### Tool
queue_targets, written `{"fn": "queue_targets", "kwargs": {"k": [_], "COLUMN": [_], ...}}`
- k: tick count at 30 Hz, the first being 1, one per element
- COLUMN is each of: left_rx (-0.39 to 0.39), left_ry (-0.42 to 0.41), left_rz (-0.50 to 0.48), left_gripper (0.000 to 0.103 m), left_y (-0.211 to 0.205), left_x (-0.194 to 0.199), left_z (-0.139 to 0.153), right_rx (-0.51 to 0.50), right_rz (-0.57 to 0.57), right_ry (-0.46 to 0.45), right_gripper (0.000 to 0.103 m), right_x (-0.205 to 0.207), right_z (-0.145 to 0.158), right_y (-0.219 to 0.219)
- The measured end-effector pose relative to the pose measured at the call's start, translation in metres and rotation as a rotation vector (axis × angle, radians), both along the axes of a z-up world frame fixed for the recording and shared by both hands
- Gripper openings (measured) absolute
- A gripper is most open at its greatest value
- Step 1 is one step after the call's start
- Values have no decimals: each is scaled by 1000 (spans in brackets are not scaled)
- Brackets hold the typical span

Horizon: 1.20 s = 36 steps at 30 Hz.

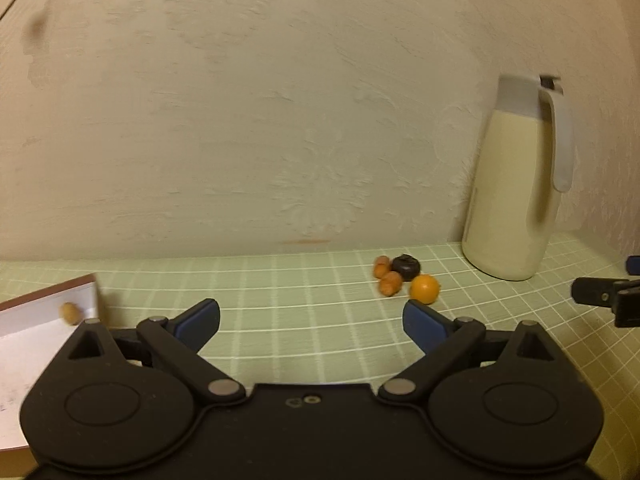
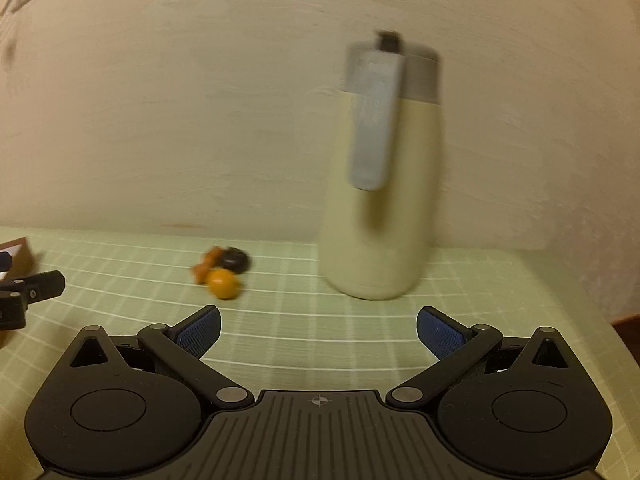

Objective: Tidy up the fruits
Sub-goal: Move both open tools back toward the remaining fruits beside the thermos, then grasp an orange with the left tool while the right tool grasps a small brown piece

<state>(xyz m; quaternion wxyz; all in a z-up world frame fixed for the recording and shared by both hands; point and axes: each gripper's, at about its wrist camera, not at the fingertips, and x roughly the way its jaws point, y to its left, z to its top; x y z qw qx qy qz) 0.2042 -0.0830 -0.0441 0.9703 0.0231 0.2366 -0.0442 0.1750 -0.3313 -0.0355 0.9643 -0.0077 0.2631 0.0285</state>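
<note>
Left hand-held gripper [image 1: 311, 322]: jaws spread wide, nothing held, low over the green grid-patterned worktop [image 1: 280, 300]. Right hand-held gripper [image 2: 318, 330]: likewise wide open and empty; its view is motion-blurred.

Fruit cluster lies by the wall, near the tall cream jug with grey handle [image 1: 520, 184]: round orange fruit [image 1: 424, 288], dark round berry [image 1: 405, 267], two small brownish-orange oblong fruits [image 1: 390, 282]. One small tan fruit [image 1: 70, 313] sits in the shallow white brown-rimmed box [image 1: 28, 344] at left.

Judgement: sorting partly done, between picks. Next: advance onto the orange fruit, the nearest, and close gently; it may roll.
</note>
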Motion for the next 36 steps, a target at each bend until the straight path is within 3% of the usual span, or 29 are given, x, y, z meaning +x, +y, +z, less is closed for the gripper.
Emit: {"fn": "queue_targets", "kwargs": {"k": [3,7,14,21,36], "left_rx": [-13,20,8,17,1], "left_ry": [13,27,71,114,146], "left_rz": [-21,-55,-103,-126,-128], "left_gripper": [90,80,66,33,28], "left_y": [-19,-48,-79,-95,-101], "left_x": [13,30,63,91,112], "left_z": [-7,-17,-36,-49,-70], "right_rx": [-2,13,59,50,70], "right_rz": [-51,-121,-207,-190,-217], "right_ry": [8,22,26,42,59], "right_gripper": [103,103,103,103,103], "right_x": [5,14,30,51,67], "right_z": [-6,-14,-22,-35,-46], "right_y": [-18,-47,-84,-84,-94]}}
